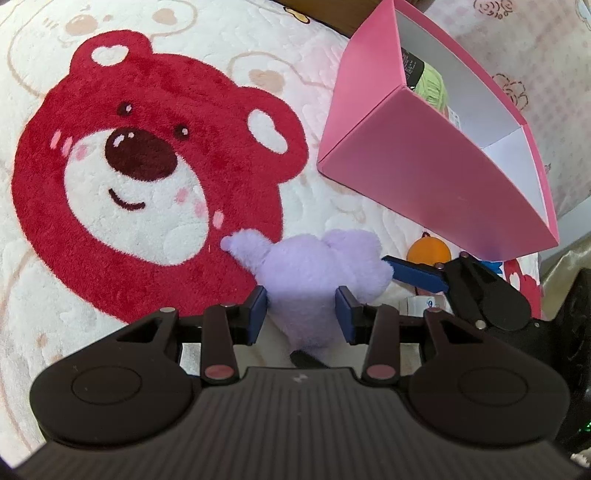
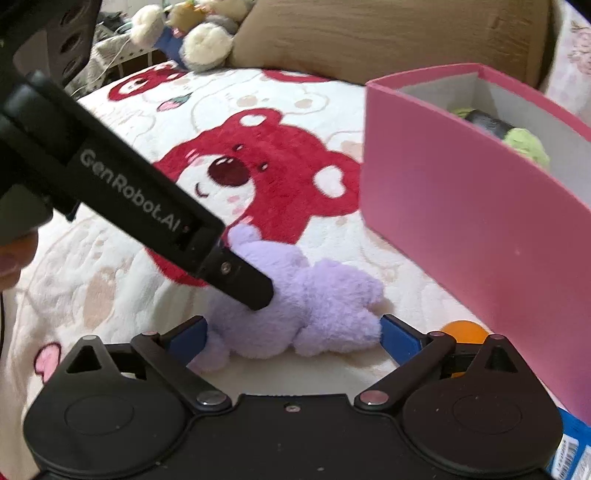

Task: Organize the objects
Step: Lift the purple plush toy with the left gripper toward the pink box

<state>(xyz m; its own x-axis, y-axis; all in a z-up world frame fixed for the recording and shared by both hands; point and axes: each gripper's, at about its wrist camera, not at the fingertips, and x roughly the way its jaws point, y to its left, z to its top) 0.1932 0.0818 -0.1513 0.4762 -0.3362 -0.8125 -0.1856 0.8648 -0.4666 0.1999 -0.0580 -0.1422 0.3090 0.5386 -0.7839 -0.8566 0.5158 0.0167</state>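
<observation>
A purple plush toy (image 1: 314, 273) lies on the bear-print blanket (image 1: 147, 177). My left gripper (image 1: 303, 314) is closed around its body, both blue pads pressing the fur. In the right wrist view the plush toy (image 2: 314, 310) lies between the wide-open jaws of my right gripper (image 2: 291, 332), which touches nothing firmly; the left gripper's body (image 2: 147, 218) reaches in from the upper left onto the toy. A pink box (image 1: 424, 158) stands to the right, holding green yarn (image 1: 430, 86); it also shows in the right wrist view (image 2: 461, 221).
An orange ball (image 1: 428, 251) lies beside the pink box, also seen in the right wrist view (image 2: 465, 330). A blue packet (image 2: 569, 450) lies at the lower right. Stuffed toys (image 2: 192, 33) and a brown pillow (image 2: 388, 33) sit at the far edge.
</observation>
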